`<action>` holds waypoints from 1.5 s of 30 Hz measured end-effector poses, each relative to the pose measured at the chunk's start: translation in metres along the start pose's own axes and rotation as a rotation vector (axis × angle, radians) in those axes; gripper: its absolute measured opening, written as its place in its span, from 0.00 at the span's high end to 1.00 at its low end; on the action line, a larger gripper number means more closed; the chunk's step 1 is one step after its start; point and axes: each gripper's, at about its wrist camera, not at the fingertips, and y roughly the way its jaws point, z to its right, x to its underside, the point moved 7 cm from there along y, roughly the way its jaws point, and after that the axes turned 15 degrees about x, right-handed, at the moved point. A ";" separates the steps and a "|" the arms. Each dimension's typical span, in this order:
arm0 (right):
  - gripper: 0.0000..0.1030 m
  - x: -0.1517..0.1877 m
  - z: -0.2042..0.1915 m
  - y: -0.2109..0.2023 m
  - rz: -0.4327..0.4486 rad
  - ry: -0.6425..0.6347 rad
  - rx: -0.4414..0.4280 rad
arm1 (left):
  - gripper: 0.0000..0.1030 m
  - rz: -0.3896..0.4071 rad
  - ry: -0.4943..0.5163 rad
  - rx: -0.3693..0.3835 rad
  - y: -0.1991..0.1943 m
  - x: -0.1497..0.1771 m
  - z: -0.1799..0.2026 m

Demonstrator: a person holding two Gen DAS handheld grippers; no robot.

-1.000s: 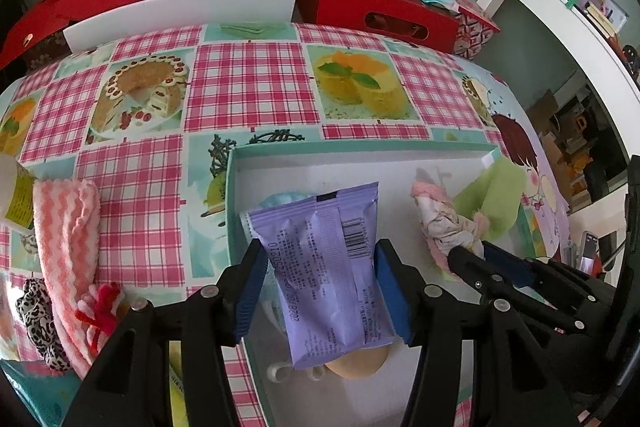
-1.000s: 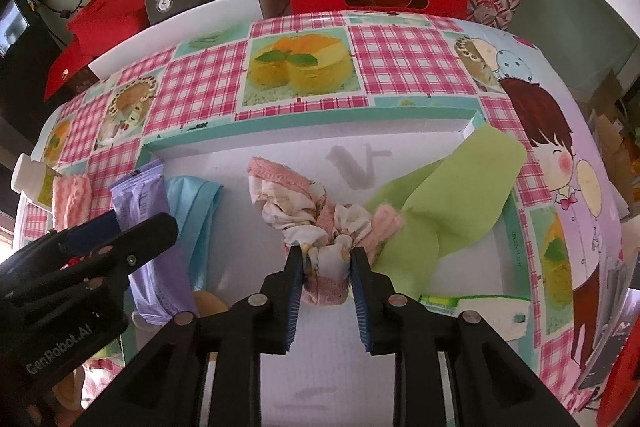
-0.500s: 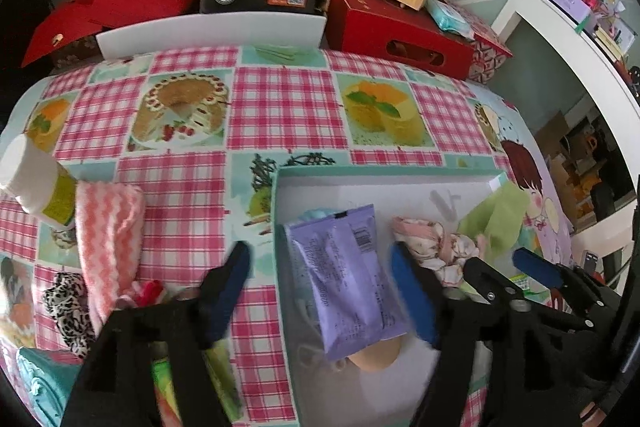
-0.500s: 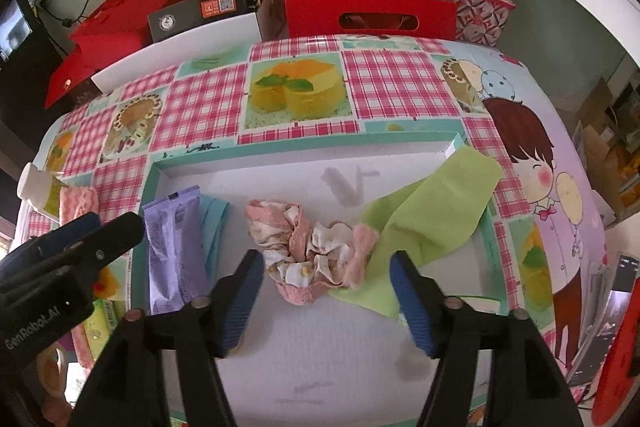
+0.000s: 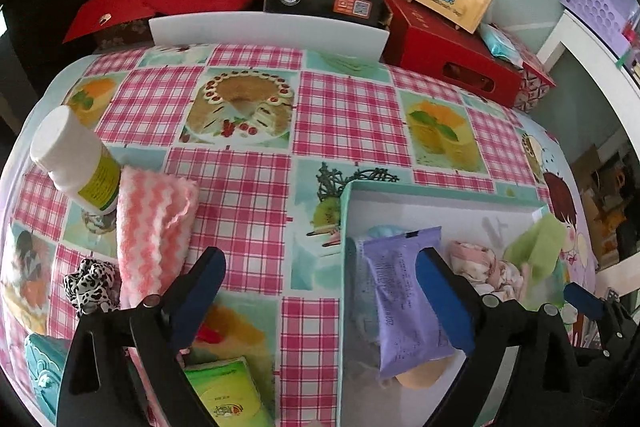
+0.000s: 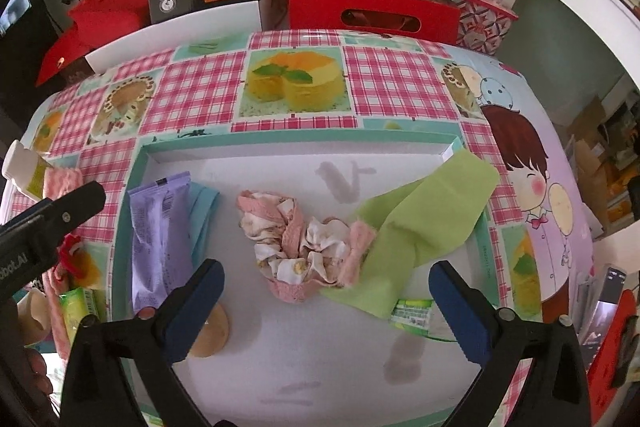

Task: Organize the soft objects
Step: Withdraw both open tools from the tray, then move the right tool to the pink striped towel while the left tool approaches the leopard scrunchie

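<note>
Both tools, left and right, now gape apart, empty; we find the purple plastic packet and pink floral cloth scrunchie released inside the teal-rimmed white tray.

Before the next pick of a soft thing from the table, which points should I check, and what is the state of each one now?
1. Left gripper open and holding nothing: ok.
2. Right gripper open and holding nothing: ok.
3. Purple packet lies inside the tray: ok.
4. Pink scrunchie lies inside the tray, touching the green cloth: ok.
5. All soft things sorted: not ok; the pink striped towel and the spotted scrunchie lie on the table outside the tray.
6. White bottle leans beside the towel; whether they touch: cannot tell.
</note>
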 end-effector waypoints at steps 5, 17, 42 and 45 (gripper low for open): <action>0.00 0.000 0.000 0.002 -0.010 0.006 0.003 | 0.07 -0.015 -0.021 0.003 0.002 0.002 -0.004; 0.00 -0.001 0.000 -0.001 -0.007 0.018 -0.002 | 0.07 -0.059 0.018 -0.029 0.002 0.007 -0.008; 0.00 -0.007 -0.051 -0.044 0.087 -0.046 -0.096 | 0.07 0.109 -0.135 -0.209 -0.088 -0.004 -0.109; 0.00 -0.006 -0.065 -0.048 0.090 -0.071 -0.114 | 0.07 0.117 -0.151 -0.212 -0.092 -0.002 -0.115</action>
